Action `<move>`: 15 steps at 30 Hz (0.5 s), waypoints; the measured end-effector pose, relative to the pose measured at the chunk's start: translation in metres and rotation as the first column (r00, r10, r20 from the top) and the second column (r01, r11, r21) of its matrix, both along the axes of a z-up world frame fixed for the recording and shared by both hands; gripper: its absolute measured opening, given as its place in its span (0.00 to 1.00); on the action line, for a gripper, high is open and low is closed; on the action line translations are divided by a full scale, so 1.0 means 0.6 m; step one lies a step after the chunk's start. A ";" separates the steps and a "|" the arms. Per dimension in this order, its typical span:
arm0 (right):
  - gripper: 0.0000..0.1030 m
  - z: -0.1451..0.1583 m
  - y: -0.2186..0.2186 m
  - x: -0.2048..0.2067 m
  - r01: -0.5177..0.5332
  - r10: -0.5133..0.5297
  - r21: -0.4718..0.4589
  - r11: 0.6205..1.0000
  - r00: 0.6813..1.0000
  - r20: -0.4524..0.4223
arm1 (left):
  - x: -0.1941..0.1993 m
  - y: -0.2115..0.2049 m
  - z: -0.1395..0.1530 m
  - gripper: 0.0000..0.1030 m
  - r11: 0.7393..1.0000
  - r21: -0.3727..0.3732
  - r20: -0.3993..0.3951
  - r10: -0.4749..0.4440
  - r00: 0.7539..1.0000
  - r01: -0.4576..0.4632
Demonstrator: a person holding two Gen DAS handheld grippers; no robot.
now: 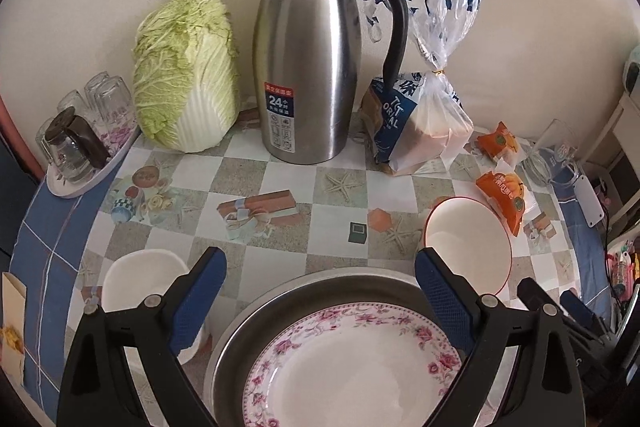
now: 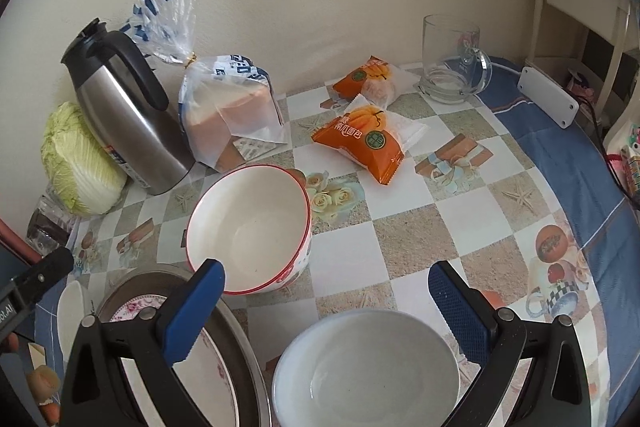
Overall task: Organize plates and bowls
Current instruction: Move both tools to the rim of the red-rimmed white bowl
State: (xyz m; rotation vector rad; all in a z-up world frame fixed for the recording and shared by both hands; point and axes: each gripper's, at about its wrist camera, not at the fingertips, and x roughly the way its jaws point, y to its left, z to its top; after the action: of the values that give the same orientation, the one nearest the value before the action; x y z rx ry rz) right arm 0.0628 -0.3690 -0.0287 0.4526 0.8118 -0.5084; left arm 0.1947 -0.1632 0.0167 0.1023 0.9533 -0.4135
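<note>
Your left wrist camera looks low across the table toward the wall, close over the floral plate [image 1: 352,359]. Your right wrist camera faces likewise from further right; both share the red-rimmed bowl [image 2: 250,227] and thermos [image 1: 310,67].

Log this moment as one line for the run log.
left gripper: open above floral plate in metal pan | right gripper: open above white bowl | red-rimmed bowl: untouched

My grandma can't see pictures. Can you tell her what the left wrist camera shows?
The open left hand-held gripper hovers over a floral plate sitting in a metal pan, with a white bowl on its left and a red-rimmed bowl on its right. Behind stand a thermos, cabbage and bread bag.
</note>
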 end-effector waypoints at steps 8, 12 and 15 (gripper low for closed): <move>1.00 -0.023 -0.012 0.016 -0.016 0.015 0.054 0.998 1.000 0.024 | 0.048 -0.034 -0.043 0.93 0.996 -0.089 -0.123 0.012 0.992 -0.023; 0.99 -0.028 -0.012 0.017 -0.030 0.028 0.057 0.998 0.999 0.039 | 0.063 -0.047 -0.069 0.93 0.996 -0.087 -0.186 0.019 0.982 -0.036; 0.97 -0.029 -0.017 0.013 -0.037 0.032 0.076 0.996 0.997 0.066 | 0.067 -0.057 -0.080 0.93 0.995 -0.092 -0.213 0.013 0.977 -0.033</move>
State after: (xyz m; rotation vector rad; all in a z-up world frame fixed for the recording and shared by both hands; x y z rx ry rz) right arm 0.0708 -0.3790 -0.0459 0.5227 0.7778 -0.4294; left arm 0.2349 -0.1975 -0.0313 -0.0411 1.1422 -0.4539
